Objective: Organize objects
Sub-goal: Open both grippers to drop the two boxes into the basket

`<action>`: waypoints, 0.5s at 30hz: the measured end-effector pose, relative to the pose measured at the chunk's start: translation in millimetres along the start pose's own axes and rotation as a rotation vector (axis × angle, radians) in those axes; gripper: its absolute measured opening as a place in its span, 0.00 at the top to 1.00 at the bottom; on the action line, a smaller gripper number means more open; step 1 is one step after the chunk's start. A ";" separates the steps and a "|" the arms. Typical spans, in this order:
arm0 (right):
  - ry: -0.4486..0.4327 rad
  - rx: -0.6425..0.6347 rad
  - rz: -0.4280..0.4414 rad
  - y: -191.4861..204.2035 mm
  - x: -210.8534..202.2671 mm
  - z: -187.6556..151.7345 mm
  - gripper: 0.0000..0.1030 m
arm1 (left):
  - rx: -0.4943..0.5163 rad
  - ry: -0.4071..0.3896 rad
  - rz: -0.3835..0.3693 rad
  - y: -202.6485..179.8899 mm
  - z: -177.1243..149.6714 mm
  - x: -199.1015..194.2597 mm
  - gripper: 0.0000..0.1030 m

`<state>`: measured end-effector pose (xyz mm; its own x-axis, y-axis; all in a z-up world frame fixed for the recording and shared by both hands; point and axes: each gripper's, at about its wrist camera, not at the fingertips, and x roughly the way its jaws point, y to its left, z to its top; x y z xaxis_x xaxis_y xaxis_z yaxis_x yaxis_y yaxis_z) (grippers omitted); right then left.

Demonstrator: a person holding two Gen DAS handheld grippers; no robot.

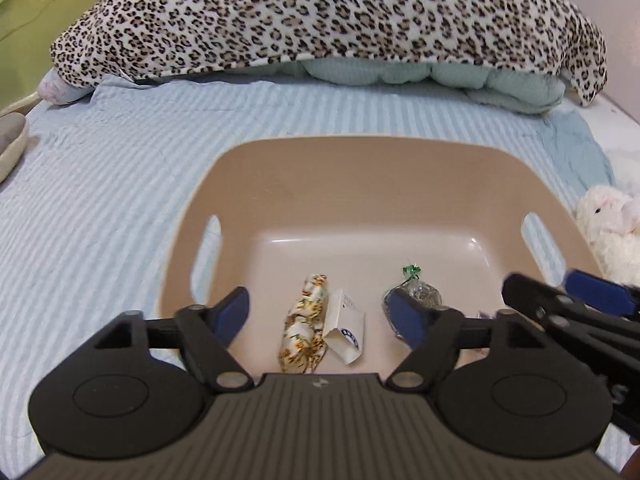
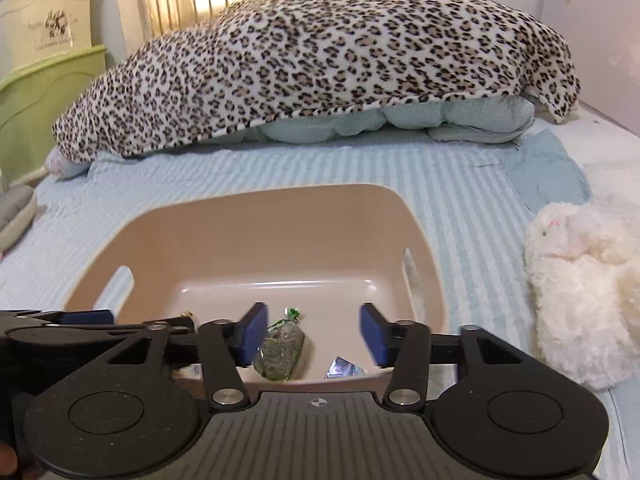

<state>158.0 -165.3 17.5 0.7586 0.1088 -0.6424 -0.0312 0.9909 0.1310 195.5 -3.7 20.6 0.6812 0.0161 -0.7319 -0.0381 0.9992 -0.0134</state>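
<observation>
A bed point(image 1: 100, 184) covered in a pale blue striped sheet is seen stretching across both views. At its far end a leopard-print blanket point(image 1: 320, 16) is draped over a mint-green quilt point(image 1: 460, 76), whose edge is showing beneath it. A green cabinet point(image 2: 44, 108) is glimpsed at the far left.

In the middle of the bed a tan plastic basket point(image 1: 304, 176) with slotted handles is set down, and both claws are held over its near edge. To its right, a fluffy white toy point(image 2: 580, 288) is lying on the sheet, just beside the basket.

The left claw point(image 1: 320, 312) is spread wide, blue pads well apart, and nothing is gripped between them. The right claw point(image 2: 314, 334) is likewise held wide open and empty; in the left view it is seen poking in from the right edge.

Inside the basket, on its floor, four small things are found. A floral-wrapped packet point(image 1: 306, 324) is lying lengthwise between the left claw's pads, with a small white card box point(image 1: 347, 334) touching its right side. Further right, a clear bag of greenish stuff point(image 2: 282, 350) tied with a green ribbon is resting just beside the right claw's left pad. A small silvery foil packet point(image 2: 342, 368) is tucked against the basket's near wall, partly hidden.
</observation>
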 end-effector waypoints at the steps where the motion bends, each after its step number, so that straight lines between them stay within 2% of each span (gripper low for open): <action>1: 0.008 0.015 0.011 -3.4 -5.4 -0.2 0.32 | -0.006 -0.001 -0.012 2.2 0.2 -5.1 0.21; 3: 0.017 0.038 0.046 -9.1 -17.2 -2.9 0.26 | -0.008 0.003 -0.030 6.4 -1.0 -13.8 0.21; 9: 0.019 -0.050 0.032 -5.8 -41.0 -15.2 0.21 | 0.035 -0.002 -0.016 13.0 -9.4 -39.1 0.21; 15: 0.088 -0.103 0.049 -0.7 -48.3 -35.1 0.17 | 0.022 0.015 -0.039 26.6 -16.9 -58.7 0.20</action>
<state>98.6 -168.4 22.0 0.6950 0.1594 -0.7011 -0.1368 0.9866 0.0888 142.1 21.4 51.7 0.6709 -0.0234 -0.7412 0.0044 0.9996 -0.0276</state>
